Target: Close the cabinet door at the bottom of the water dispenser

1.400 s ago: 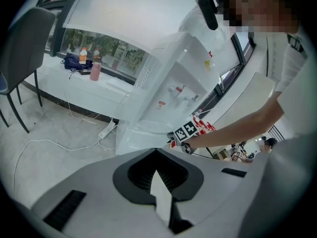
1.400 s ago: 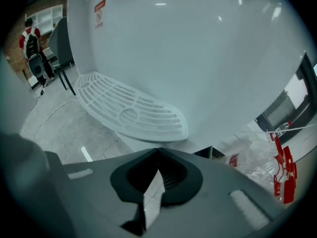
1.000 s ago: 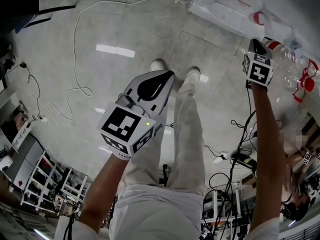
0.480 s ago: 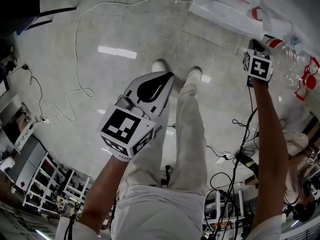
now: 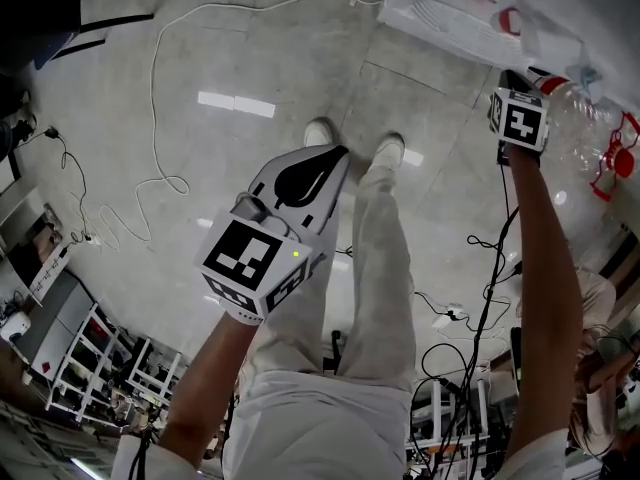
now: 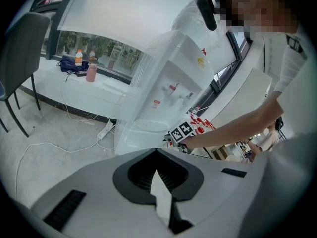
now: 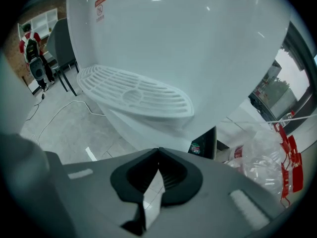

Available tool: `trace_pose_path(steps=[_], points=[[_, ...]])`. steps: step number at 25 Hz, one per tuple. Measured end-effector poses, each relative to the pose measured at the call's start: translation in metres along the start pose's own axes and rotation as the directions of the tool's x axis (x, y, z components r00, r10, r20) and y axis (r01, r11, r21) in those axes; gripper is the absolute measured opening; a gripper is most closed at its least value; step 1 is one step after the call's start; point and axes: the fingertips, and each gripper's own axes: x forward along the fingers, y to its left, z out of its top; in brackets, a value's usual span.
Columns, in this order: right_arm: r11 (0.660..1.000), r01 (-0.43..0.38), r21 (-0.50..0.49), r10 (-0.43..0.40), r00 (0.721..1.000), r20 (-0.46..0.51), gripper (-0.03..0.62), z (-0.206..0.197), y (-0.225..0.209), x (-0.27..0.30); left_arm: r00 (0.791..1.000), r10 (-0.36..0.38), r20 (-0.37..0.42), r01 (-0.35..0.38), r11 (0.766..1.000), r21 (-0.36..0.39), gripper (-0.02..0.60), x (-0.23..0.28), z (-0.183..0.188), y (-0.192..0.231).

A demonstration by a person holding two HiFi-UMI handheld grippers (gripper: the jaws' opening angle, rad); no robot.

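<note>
Right gripper [image 5: 512, 78] nears dispenser [image 5: 450, 13]
Fingers closed and empty, it has edged toward upper right; left gripper [image 5: 336, 151], also closed and empty, hangs mid-frame. Closing push seems next.

An office-like workroom, part lab.
A pale tiled floor [image 5: 250, 58] carries a loose white cable [image 5: 153, 88] and tangled black cables [image 5: 487, 308]. Metal shelving racks [image 5: 100, 348] line one edge, and a water dispenser [image 6: 163, 90] stands near a window ledge [image 6: 49, 78] and a dark chair [image 6: 22, 48].
</note>
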Motion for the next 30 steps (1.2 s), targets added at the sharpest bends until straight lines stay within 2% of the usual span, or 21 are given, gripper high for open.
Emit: trace_pose_path(steps=[18, 26, 30], points=[[0.999, 0.037, 0.04, -0.037, 0.999, 0.006, 0.011, 0.02, -0.014, -0.001, 1.0, -0.013, -0.007, 0.013, 1.0, 0.006, 0.005, 0.005, 0.003, -0.009], [0.998, 0.031, 0.062, -0.031, 1.0, -0.002, 0.011, 0.015, -0.007, -0.014, 1.0, -0.022, 0.006, 0.022, 1.0, 0.016, 0.005, 0.001, 0.016, -0.012], [0.998, -0.006, 0.056, 0.005, 1.0, 0.027, 0.011, 0.015, 0.0, -0.027, 0.999, -0.035, 0.017, 0.034, 0.999, 0.031, 0.005, -0.003, 0.026, -0.019]])
